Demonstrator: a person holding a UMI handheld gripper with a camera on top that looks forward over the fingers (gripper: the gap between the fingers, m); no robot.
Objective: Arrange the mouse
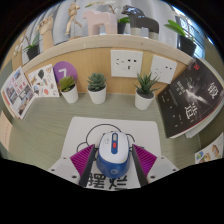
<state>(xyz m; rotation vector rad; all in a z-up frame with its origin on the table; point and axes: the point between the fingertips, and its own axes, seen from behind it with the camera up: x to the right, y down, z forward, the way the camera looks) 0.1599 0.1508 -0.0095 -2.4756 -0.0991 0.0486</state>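
Three potted plants [97, 87] line the desk's [40, 125] back edge under a shelf, w/ a dark book [192, 107] leaning at the right edge and papers [17, 92] at the left. Nearer, a white mat [90, 133] lies at the desk's front edge. Smallest item: the mouse [112, 150], white w/ blue, sitting at the mat's front part, right between the gripper [112, 162] fingers. Pads look tight on both its sides, so I judge it clenched on the mouse. Risk: smooth rounded shell could squirt fwd out of the pads if squeezed off-centre, or land crooked/off the mat; swinging wide could knock a pot.
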